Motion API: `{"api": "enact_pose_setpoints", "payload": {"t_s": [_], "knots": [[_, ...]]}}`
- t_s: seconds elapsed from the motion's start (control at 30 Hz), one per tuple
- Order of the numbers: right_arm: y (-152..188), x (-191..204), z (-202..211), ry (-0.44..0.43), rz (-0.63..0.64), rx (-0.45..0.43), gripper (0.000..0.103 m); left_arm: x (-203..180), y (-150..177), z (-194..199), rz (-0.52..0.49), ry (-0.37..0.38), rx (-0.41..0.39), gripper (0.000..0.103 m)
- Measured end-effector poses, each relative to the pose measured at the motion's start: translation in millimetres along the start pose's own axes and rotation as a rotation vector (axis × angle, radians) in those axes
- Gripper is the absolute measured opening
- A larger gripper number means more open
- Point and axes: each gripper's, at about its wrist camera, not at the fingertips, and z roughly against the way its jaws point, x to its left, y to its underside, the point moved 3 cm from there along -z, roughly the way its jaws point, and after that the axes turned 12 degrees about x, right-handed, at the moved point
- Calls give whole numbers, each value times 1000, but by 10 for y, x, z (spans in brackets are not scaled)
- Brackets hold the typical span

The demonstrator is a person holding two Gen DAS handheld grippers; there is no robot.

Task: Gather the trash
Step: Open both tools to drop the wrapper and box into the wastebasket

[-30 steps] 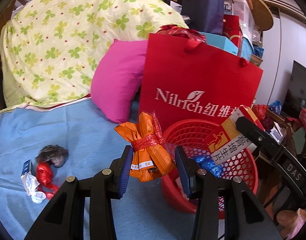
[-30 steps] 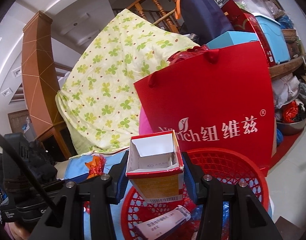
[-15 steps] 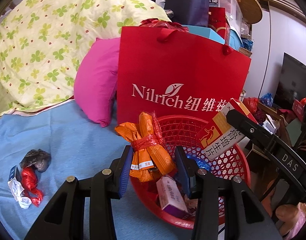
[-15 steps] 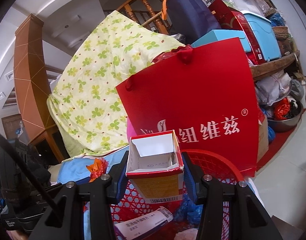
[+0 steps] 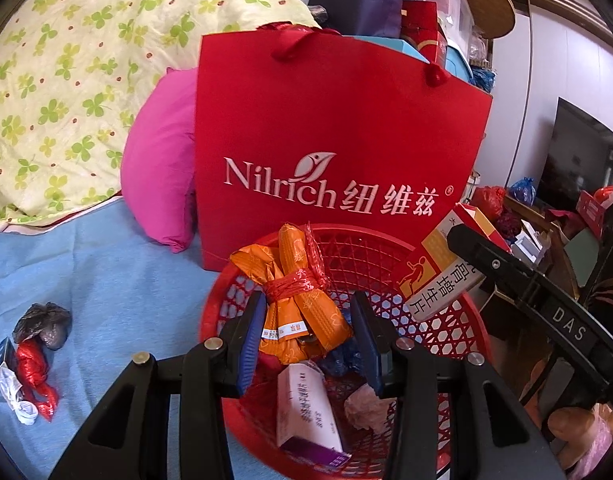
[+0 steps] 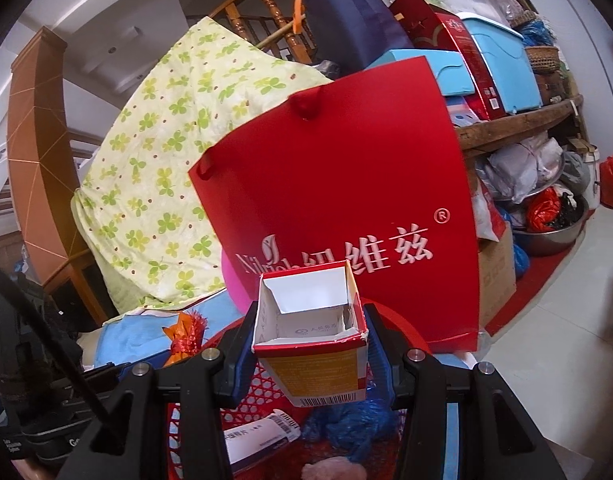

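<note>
Left wrist view shows the left claw [image 5: 306,336] clamped on an orange wrapper bundle [image 5: 296,300] tied round its middle with a red crinkled strip; both blue pads press its sides, and it hangs over the near rim of the red basket [image 5: 442,334]. The basket sits on a blue sheet [image 5: 106,280], just in front of a tall red paper bag [image 5: 330,132] printed "Nilrich". Inside the basket lie a white and purple carton [image 5: 306,412], a crumpled blue bag [image 5: 340,358] and a pale pink wad [image 5: 366,410]. To the right, over the basket's far side, the right claw's black finger crosses an open yellow and red box [image 5: 438,280]. On the sheet at far left, well apart from the basket, lies a small heap of trash: a grey lump [image 5: 46,324], a red twisted wrapper [image 5: 36,372] and a white scrap [image 5: 14,390]. A pink pillow [image 5: 162,160] leans beside the bag, under a clover-print quilt [image 5: 66,80].

Right wrist view shows the right claw [image 6: 310,354] gripping that box [image 6: 314,360] by its sides, open end up and white inside, above the basket [image 6: 262,390]. The orange bundle [image 6: 184,330] shows at left, the red bag [image 6: 346,184] behind.
</note>
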Motion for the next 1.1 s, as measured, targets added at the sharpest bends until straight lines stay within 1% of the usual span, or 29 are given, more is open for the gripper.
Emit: {"api": "enact_pose_setpoints", "payload": {"t_s": [0.33,0.53,0.57,0.6,0.63,0.67,0.8,0.87,1.1], "knots": [[-14,-117,-10,4,-30,9,51,-110,38,-117,-24,13,27,46],[-11,-130,-30,0,-61,33,52,-121,64,-175,-24,41,52,46],[-6,-130,-32,-2,-65,35,53,-122,73,-183,-24,50,58,47],[-6,-127,-36,-4,-69,39,55,-120,79,-192,-21,58,64,49],[-5,-123,-40,-6,-73,44,61,-116,85,-195,-18,65,68,57],[-3,-119,-38,-7,-76,44,62,-108,92,-194,-13,74,70,62],[1,-73,-5,-5,-69,28,62,-79,103,-183,0,93,76,63],[-5,-59,8,-6,-70,19,62,-53,107,-177,11,96,82,65],[-27,21,2,-21,-70,13,62,44,147,-70,22,76,82,68]]}}
